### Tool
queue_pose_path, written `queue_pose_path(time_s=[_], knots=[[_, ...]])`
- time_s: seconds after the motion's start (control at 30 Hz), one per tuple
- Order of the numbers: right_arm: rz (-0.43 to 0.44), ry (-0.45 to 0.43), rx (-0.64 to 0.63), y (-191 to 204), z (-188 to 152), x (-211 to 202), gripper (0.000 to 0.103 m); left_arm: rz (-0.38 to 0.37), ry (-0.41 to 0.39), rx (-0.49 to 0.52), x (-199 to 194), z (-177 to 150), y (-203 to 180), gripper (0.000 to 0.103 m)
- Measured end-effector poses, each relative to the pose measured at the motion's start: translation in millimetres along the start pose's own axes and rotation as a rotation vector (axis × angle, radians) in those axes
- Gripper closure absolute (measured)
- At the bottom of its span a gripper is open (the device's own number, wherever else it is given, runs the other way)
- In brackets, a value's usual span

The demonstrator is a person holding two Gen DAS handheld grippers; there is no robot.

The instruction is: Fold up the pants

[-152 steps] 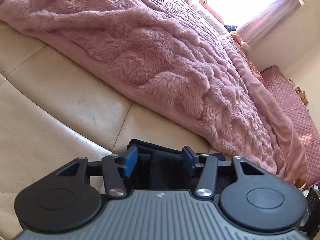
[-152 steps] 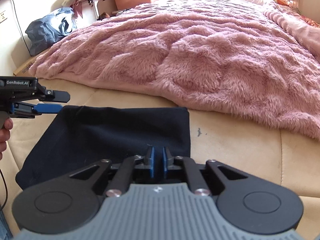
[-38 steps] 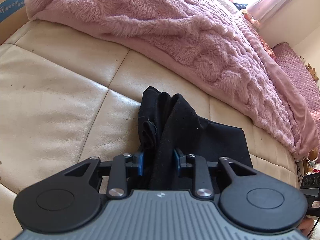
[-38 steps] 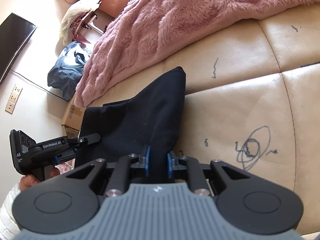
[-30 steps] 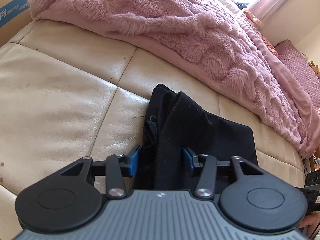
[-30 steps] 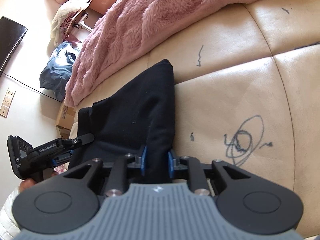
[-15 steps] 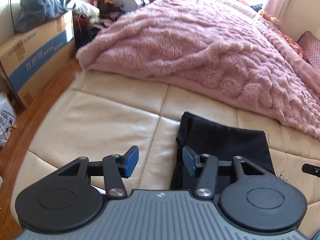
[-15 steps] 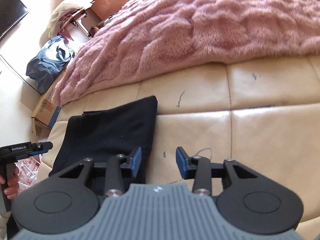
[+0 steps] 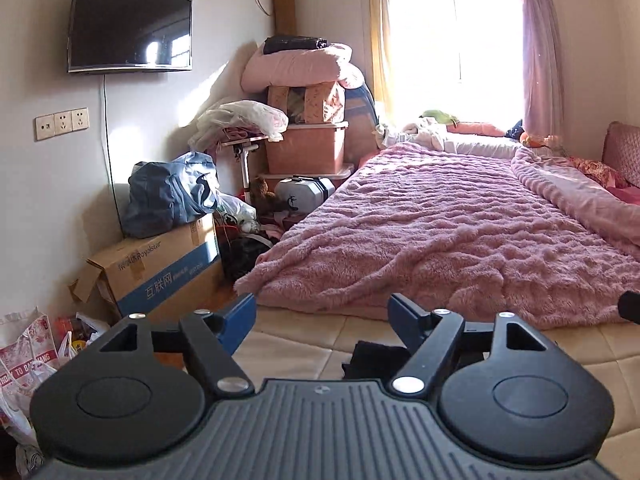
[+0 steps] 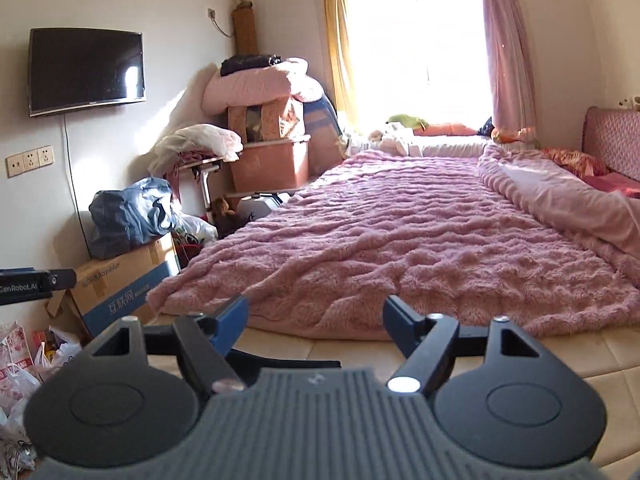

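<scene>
Two grippers: the left gripper [image 9: 322, 312] and right gripper [image 10: 316, 314] both stand spread wide with nothing between the pads, the jaws having just been opening; both point out over the bed toward the window [image 9: 452, 44].
Pants: a dark scrap of the pants [image 9: 370, 360] shows low in the left view, lying on the tan mattress [image 9: 304, 340] near its front edge, just short of the pink blanket [image 9: 440, 240]. In the right view a dark curved band below the fingers may be the same cloth; it cannot be told for sure.
Stage: judged from how it lies, the garment has been let go and the fold looks close to done or done, though most of the bundle is hidden under the gripper bodies.
Risk, unseen fold: with so little of the cloth in sight, a slack top layer could slide or spring open unnoticed, since soft knit laid double has little to hold it flat.
Risk, snag: a low pass back over the bundle could catch an edge on a blue pad [image 9: 240, 322] and drag the stack askew.
Risk, crowding: the left gripper's black body juts in at the left edge of the right view, so a hurried joint reach could knock the two together.
Risk, edge: the floor beside the bed is piled with bags [image 9: 28, 356] and a box [image 9: 160, 272]; a nudge toward that side could tip the pants off the mattress corner.
</scene>
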State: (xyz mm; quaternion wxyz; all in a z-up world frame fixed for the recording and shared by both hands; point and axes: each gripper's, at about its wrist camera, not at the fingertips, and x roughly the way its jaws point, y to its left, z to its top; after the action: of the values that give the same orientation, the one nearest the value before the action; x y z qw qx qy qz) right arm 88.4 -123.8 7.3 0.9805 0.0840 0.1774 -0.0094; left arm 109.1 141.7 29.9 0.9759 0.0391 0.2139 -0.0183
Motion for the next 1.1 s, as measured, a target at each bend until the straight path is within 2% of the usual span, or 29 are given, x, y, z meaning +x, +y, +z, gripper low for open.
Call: queue_pose_path(time_s=[0.03,0.17,0.3,0.5,0.73,1.1], knots=[[0.004,0.002,-0.002,6.1,-6.6,-11.1,0.02,-0.011,0.012,0.005,-8.0,-6.5,-5.2,0.014],[0.068,0.09,-0.037,23.0,-35.9,-32.6,0.021,0.04,0.096,0.016,-23.5,-34.6,-22.8,0.012],[0.041,0.187,-0.091,27.3,-65.2,-33.1,0.021,0.026,0.191,-0.009,-29.2,-64.2,-28.6,0.012],[-0.005,0.295,-0.082,17.8,-97.3,-28.1,0.022,0.028,0.294,0.006,-25.7,-96.6,-37.1,0.012],[-0.005,0.345,-0.072,18.3,-103.6,-25.9,0.021,0.017,0.329,0.031,-31.2,-103.1,-46.5,0.012],[0.006,0.334,-0.074,21.3,-99.9,-32.3,0.021,-0.006,0.323,0.043,-38.8,-100.4,-54.3,0.013]])
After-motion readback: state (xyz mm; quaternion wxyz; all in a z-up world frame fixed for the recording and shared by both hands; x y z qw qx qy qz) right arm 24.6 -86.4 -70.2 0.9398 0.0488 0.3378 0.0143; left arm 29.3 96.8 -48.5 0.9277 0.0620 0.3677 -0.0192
